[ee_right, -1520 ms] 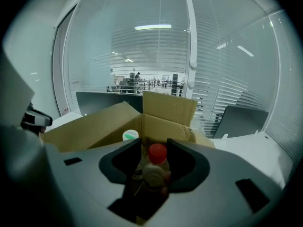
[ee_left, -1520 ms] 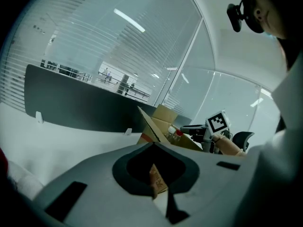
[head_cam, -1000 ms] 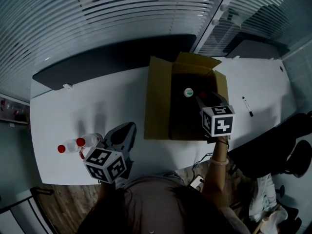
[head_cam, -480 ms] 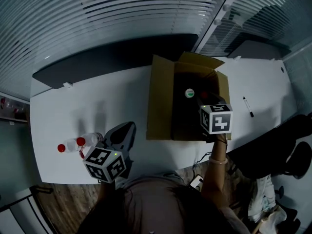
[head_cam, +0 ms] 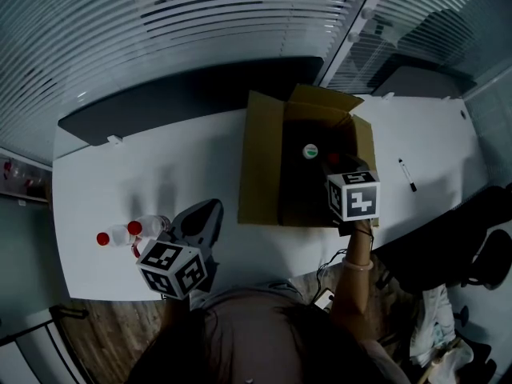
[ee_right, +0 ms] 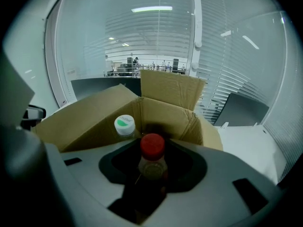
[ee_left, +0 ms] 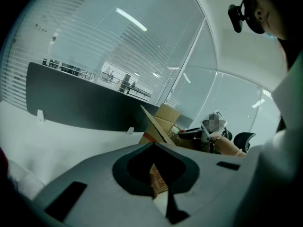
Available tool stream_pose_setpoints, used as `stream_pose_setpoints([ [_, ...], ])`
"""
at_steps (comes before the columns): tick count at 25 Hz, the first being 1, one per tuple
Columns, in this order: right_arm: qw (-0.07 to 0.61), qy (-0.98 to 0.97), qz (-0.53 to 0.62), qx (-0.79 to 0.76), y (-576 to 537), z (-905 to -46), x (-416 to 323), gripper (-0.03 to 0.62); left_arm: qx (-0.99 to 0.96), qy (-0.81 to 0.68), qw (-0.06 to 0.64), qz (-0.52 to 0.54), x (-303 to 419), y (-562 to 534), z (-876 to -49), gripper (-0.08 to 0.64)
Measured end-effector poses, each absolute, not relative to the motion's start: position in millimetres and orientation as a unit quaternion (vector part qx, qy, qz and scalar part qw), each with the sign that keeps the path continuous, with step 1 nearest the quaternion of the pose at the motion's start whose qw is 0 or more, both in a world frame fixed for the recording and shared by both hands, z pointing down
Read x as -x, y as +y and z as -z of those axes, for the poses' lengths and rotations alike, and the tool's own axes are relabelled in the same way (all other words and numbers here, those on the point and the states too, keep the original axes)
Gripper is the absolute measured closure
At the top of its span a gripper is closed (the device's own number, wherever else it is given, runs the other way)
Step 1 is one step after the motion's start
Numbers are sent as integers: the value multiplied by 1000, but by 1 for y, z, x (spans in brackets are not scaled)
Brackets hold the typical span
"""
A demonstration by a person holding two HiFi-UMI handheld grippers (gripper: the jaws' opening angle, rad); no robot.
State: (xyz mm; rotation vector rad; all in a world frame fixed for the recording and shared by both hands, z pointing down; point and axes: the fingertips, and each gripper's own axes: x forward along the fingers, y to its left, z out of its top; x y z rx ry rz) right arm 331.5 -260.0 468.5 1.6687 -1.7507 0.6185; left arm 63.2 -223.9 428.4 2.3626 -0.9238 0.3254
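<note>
— Where's the bottle (ee_right: pixel 152 163)?
— In the right gripper (ee_right: pixel 152 176), jaws closed on its body, over the box (ee_right: pixel 90 117), near the box's 4 o'clock corner in the head view. Its long axis is vertical, red cap up. A green-capped bottle (ee_right: pixel 124 126) stands at its 10 o'clock.
— And the left gripper (ee_left: pixel 158 178)?
— Jaws all but together, empty, over the table (head_cam: pixel 104 174). Two loose bottles (head_cam: pixel 132 232) lie at its 9 o'clock.

L gripper (head_cam: pixel 204 214) sits low at the person's front-left, jaws together w/ nothing btwn them (marker cube nearest the body). R gripper (head_cam: pixel 334 165) is held out fwd on an extended forearm (head_cam: pixel 358 266), wrist straight, jaws clamped on an upright red-capped bottle (ee_right: pixel 152 156).
</note>
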Motion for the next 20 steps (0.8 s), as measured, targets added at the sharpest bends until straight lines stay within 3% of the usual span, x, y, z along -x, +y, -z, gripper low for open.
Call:
stream_pose_setpoints([
  [20, 250, -705, -157, -645, -231, -382, -314, 423, -897, -340, 261, -104, -66, -191, -404, 552],
])
